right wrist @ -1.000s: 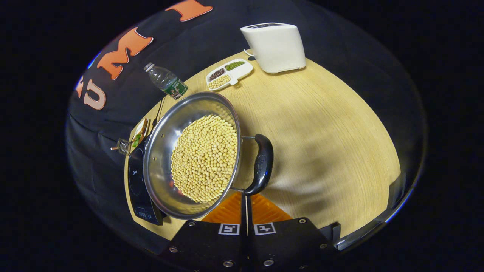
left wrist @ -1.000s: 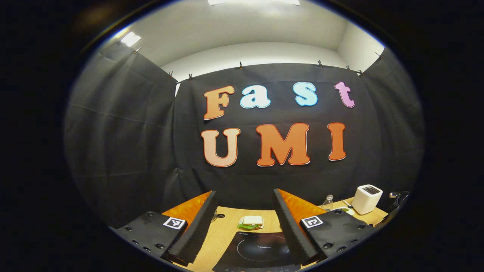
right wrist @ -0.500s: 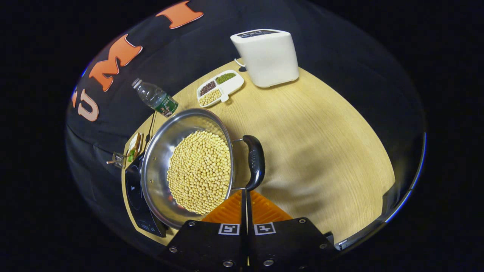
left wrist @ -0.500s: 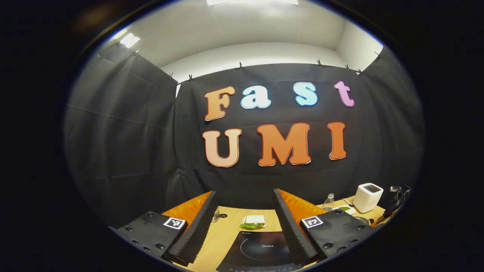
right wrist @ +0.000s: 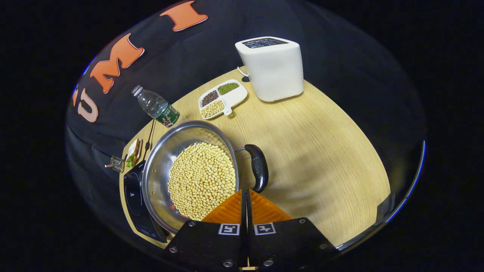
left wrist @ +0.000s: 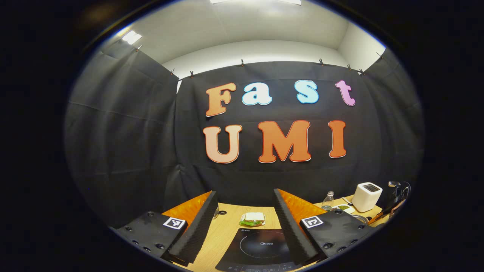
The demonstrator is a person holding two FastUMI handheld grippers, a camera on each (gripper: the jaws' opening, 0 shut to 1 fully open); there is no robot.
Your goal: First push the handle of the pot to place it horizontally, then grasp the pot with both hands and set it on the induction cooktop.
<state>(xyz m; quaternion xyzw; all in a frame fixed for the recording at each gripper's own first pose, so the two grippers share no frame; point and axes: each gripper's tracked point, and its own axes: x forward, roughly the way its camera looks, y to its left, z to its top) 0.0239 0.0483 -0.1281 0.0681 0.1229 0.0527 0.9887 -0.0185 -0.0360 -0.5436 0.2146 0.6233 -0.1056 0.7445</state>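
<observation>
The clenched right gripper (right wrist: 245, 192) has backed below the pot handle (right wrist: 259, 167) (now lying flatter, lower centre), while the left gripper (left wrist: 245, 223) stays released.

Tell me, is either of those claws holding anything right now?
No. The left gripper is open above the cooktop; the right gripper is shut on nothing, beside the pot's handle.

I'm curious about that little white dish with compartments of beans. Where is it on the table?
In the right gripper view, the divided dish sits toward the table's far edge, just left of the white toaster, with the water bottle further left and the pot nearer the camera.
</observation>
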